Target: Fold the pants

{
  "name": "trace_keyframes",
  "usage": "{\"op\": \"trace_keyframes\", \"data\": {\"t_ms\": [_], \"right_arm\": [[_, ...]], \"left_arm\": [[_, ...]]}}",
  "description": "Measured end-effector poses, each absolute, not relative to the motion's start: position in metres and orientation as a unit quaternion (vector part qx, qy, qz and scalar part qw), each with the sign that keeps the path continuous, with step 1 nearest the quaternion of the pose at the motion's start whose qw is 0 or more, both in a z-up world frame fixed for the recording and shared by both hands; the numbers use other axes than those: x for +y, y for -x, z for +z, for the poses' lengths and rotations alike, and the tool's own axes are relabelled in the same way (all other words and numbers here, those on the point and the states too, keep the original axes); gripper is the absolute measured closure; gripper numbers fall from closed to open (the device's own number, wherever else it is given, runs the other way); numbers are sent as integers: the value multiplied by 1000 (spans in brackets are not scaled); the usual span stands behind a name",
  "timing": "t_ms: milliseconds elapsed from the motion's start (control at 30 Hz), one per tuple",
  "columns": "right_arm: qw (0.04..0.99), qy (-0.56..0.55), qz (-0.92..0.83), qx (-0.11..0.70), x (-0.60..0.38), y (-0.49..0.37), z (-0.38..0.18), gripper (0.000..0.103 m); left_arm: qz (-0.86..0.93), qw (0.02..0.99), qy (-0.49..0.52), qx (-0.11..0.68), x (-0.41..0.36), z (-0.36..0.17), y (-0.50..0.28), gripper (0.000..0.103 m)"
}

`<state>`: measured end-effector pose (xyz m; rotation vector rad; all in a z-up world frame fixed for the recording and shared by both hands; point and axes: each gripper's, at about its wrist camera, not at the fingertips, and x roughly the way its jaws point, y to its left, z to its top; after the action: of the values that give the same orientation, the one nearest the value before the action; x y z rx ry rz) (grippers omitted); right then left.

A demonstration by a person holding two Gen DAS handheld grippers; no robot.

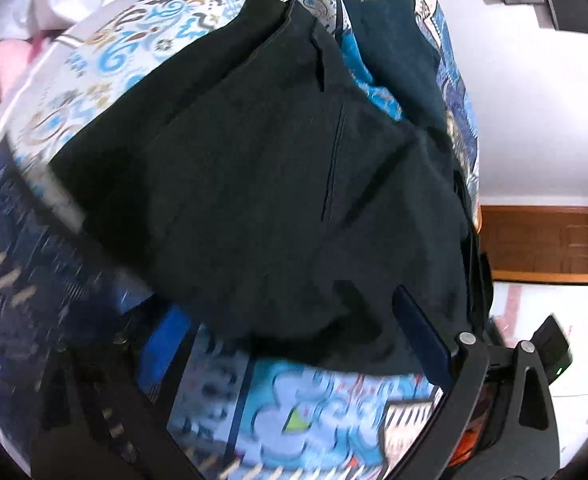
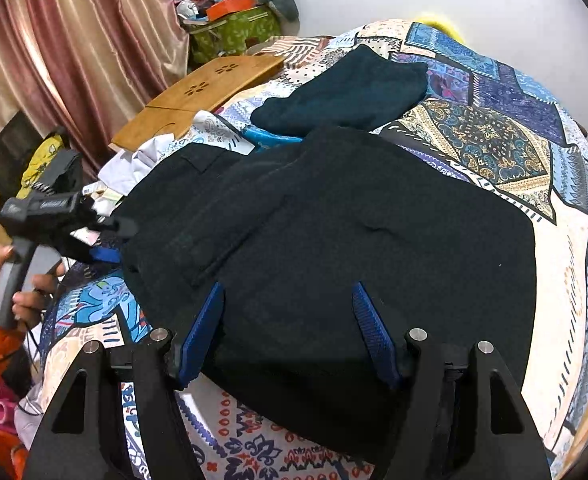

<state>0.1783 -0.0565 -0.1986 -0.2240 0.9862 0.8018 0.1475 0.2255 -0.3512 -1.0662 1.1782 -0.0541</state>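
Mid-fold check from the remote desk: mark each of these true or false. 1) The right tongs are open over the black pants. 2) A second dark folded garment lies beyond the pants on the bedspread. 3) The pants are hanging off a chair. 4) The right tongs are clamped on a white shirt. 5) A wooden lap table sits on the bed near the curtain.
1) True: the right tongs stand wide open over the near edge of the black pants.
2) True: a dark teal folded garment lies farther back on the patterned bedspread.
3) False: the pants lie flat on the bedspread.
4) False: they grip nothing.
5) True: the wooden lap table sits beside the curtain.
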Motion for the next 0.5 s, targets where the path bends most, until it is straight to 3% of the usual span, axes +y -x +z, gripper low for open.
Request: {"op": "trace_keyframes", "data": {"t_ms": [133, 233, 267, 300, 500], "right_arm": [[800, 90, 376, 459, -60, -177, -200, 38], [799, 79, 378, 461, -63, -179, -200, 38], [798, 77, 378, 462, -63, -179, -200, 38], [798, 76, 379, 462, -63, -179, -201, 38], [795, 81, 387, 460, -61, -177, -201, 38]], "left_arm": [[-13, 701, 487, 520, 233, -354, -159, 10], [22, 715, 463, 523, 236, -349, -162, 40], [41, 725, 439, 529, 236, -347, -163, 60], [56, 738, 414, 530, 236, -344, -164, 70], [114, 796, 350, 480, 244, -314, -160, 82]]}}
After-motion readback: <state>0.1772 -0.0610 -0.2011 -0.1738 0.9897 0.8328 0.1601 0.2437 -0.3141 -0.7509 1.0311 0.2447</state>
